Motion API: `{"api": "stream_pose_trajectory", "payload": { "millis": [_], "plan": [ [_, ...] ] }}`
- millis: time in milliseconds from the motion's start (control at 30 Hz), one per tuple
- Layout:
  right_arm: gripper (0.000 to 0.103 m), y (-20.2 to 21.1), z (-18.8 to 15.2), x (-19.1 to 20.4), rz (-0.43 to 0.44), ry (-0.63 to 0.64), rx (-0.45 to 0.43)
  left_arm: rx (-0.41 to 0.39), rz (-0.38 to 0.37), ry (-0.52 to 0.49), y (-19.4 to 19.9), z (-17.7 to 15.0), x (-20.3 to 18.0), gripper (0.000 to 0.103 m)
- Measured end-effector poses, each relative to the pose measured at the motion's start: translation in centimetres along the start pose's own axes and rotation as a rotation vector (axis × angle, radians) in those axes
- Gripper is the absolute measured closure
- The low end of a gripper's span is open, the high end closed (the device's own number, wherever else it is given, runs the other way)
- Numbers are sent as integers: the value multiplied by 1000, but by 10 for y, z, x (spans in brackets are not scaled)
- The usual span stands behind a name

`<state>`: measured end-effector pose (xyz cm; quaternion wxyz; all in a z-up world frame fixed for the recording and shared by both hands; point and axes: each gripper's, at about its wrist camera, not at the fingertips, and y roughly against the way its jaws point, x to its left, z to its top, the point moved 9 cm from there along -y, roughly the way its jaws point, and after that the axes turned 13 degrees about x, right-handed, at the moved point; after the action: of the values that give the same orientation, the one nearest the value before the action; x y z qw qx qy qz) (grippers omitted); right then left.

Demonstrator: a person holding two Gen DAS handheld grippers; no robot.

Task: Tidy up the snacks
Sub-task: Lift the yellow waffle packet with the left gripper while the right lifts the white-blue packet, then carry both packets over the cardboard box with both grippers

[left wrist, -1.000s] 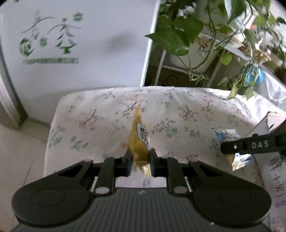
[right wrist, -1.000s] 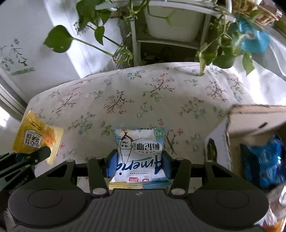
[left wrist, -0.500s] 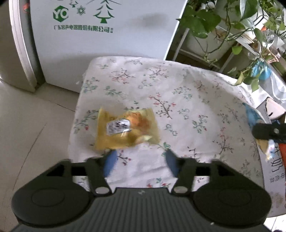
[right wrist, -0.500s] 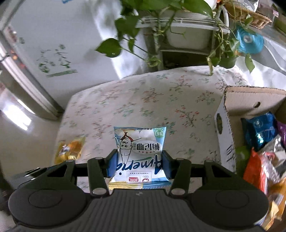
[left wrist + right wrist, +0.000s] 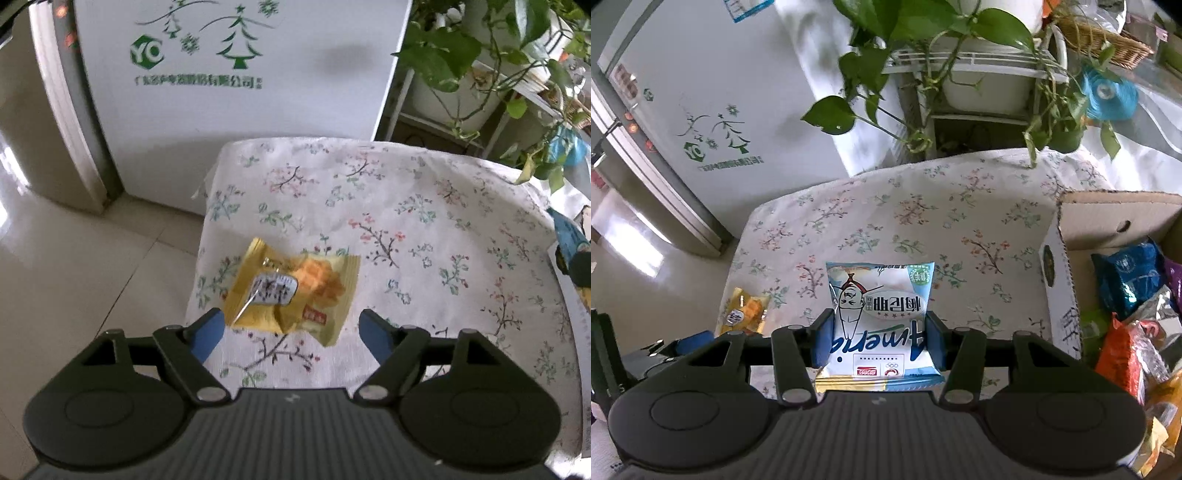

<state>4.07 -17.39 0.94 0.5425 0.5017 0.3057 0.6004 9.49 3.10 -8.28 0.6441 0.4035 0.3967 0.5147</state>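
Note:
A yellow snack packet point(image 5: 291, 291) lies flat on the floral tablecloth point(image 5: 406, 206) near its left edge. My left gripper point(image 5: 291, 332) is open and empty just above and behind it, jaws wide apart. The packet also shows in the right wrist view point(image 5: 744, 312), with the left gripper point(image 5: 690, 339) beside it. My right gripper point(image 5: 877, 339) is shut on a white and blue snack bag point(image 5: 881, 314) and holds it above the table. A cardboard box point(image 5: 1067, 280) with several snack bags point(image 5: 1126, 280) stands at the right.
A white fridge point(image 5: 240, 74) with green tree print stands behind the table. A plant stand with trailing green leaves point(image 5: 923, 44) is at the back right. Tiled floor point(image 5: 74, 258) lies left of the table.
My left gripper has opened and let go of the yellow packet, which now lies flat on the table. The right gripper still holds the white and blue bag and has risen.

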Motion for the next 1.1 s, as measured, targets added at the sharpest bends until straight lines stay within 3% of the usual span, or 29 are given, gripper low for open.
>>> {"api": "stream_pose_trajectory", "payload": {
  "millis": [233,467,567,633,933,1100],
  "plan": [
    [46,3,2,2,3,6,-11,-3,67,-138,-14,9,-9,17],
    [46,1,3,0,-11,4,-5,-17,74,-149,-28,20,-15,18],
    [46,-1,4,1,-9,3,1,-33,47,-115,-29,21,-15,33],
    [46,-2,4,0,-9,3,5,-41,51,-118,-27,22,-17,53],
    [46,-1,3,0,-19,14,7,-82,37,-148,1,15,-27,64],
    [46,-1,-2,-3,-11,26,18,-130,-23,-118,32,5,-34,64]
  ]
}}
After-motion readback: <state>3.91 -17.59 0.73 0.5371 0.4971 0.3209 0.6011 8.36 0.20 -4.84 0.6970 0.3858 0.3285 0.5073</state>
